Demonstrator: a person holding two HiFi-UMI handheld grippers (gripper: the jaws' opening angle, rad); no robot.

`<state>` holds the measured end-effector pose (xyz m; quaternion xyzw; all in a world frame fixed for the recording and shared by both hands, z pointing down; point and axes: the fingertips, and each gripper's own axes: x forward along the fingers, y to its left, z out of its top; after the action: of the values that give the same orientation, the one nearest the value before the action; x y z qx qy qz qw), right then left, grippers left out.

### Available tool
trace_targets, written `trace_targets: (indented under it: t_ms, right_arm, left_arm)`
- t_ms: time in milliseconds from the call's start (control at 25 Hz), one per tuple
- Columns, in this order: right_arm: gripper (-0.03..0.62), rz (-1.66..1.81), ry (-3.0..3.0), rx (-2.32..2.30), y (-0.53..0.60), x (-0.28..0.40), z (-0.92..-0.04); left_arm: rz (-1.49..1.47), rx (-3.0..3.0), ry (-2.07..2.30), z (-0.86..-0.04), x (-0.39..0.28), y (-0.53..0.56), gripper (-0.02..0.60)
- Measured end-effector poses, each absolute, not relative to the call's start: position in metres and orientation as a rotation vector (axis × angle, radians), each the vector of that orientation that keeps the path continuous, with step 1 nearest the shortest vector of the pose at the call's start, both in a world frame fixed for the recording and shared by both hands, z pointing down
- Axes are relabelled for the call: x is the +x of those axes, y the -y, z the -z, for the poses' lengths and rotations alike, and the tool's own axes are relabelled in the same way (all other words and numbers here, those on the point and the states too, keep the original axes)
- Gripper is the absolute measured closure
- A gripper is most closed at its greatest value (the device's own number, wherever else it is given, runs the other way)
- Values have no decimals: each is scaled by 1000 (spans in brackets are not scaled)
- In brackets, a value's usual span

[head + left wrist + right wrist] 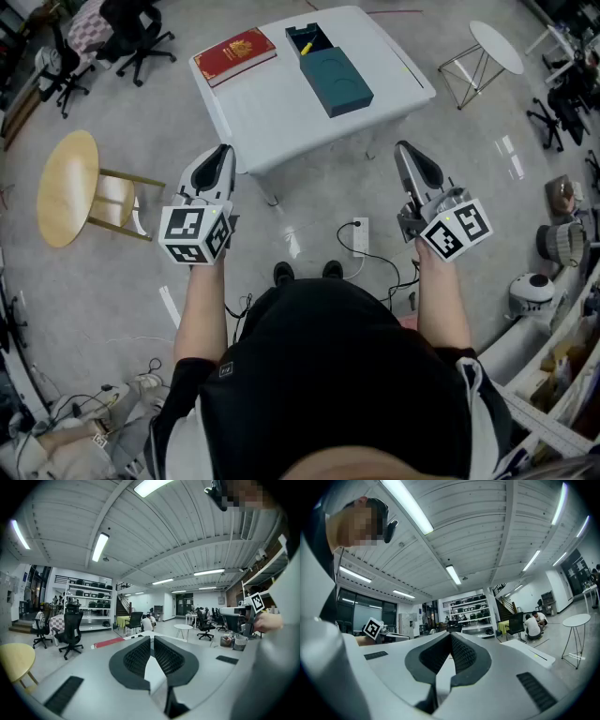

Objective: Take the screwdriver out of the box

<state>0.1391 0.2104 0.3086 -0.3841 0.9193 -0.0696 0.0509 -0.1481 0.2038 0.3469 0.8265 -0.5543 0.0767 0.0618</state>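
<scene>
A white table (272,117) stands ahead of me on the floor. On it lies an open dark teal box (317,36), with its lid (336,82) resting just in front of it. The yellow-handled screwdriver (306,47) lies inside the box. Both grippers hover above the floor short of the table's near edge, well apart from the box. My left gripper (223,150) (152,638) is shut with nothing between its jaws. My right gripper (401,148) (451,634) is also shut and empty, pointing level toward the table.
A red book (234,55) lies on the table's left part. A round wooden stool (67,187) stands at the left and a white round side table (497,45) at the far right. Office chairs (141,33) stand at the back left. A power strip (360,236) with cables lies on the floor.
</scene>
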Motion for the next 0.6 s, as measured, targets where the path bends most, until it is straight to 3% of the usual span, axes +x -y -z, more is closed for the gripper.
trace_targets:
  t_ms: [600]
  right_arm:
    - [565, 216, -2813, -1172, -204, 124, -311]
  left_arm:
    - [-233, 2513, 1660, -348, -163, -197, 545]
